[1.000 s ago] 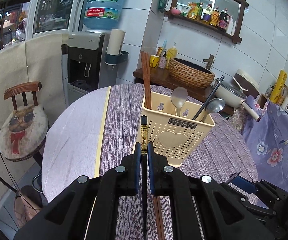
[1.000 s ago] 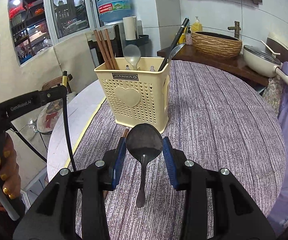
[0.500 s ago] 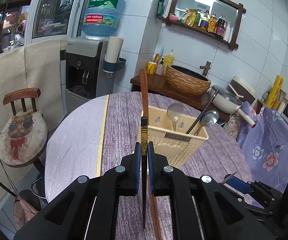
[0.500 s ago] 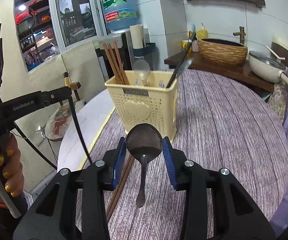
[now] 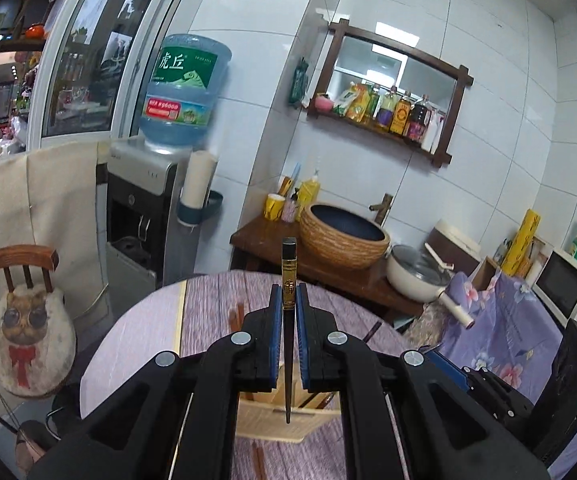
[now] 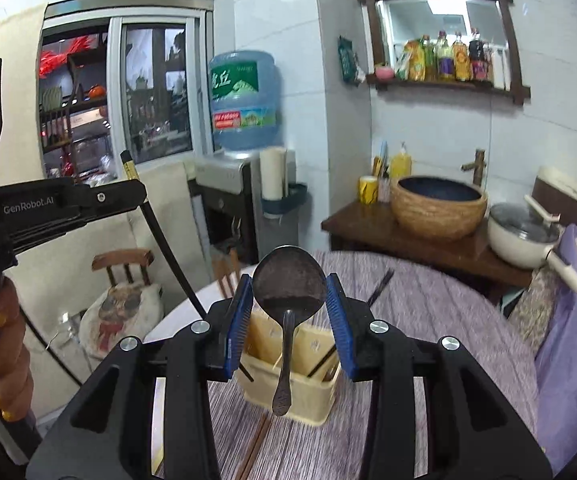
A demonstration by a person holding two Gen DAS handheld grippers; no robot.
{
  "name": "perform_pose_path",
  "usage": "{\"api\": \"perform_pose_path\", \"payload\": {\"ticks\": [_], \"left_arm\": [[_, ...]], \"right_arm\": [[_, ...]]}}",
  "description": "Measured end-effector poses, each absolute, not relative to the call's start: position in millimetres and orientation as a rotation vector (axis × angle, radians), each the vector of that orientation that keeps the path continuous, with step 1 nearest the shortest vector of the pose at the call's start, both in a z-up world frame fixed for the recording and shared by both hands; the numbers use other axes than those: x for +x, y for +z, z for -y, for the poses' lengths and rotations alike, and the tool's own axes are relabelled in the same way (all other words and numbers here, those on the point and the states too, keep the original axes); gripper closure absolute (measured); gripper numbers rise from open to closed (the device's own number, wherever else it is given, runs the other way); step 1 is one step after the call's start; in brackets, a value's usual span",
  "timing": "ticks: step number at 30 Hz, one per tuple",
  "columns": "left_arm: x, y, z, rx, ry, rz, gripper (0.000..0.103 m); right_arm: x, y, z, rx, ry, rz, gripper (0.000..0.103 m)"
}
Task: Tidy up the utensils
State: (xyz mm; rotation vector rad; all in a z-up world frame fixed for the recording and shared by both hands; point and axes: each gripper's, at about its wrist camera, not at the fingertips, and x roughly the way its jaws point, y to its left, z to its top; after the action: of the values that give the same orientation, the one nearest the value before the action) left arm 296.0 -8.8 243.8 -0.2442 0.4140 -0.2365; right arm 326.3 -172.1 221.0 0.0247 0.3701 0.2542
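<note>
My left gripper is shut on a black chopstick with a gold band, held upright; its thin tip hangs over the pale yellow utensil holder, which shows low between the fingers. My right gripper is shut on the bowl of a dark metal spoon, handle hanging down above the same holder. Brown chopsticks stand in the holder's left side. In the right wrist view, the left gripper with its black chopstick is at the left, held by a hand.
A loose pair of brown chopsticks lies on the purple tablecloth in front of the holder. Behind the round table stand a water dispenser, a chair with a cat cushion, a woven basin and a white pot.
Both grippers have risen well above the table with their utensils still gripped. The holder has dropped from the middle of each view to low between the fingers.
</note>
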Motion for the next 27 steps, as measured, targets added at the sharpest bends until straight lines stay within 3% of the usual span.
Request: {"api": "perform_pose_path", "payload": {"ticks": [7,17,27], "left_arm": [[316.2,251.6,11.6,-0.241,-0.195,-0.383,0.095],[334.6,177.6,25.0,-0.19,-0.164,-0.491,0.095],[335.4,125.0,29.9,-0.147,-0.155,-0.565,0.095]], "right_arm": [[361.2,224.9,169.5,0.024,0.205,-0.337,0.065],[388.8,143.4,162.8,0.012,0.176,-0.422,0.065],[383.8,99.4,155.0,-0.052,0.172,-0.457,0.065]]}}
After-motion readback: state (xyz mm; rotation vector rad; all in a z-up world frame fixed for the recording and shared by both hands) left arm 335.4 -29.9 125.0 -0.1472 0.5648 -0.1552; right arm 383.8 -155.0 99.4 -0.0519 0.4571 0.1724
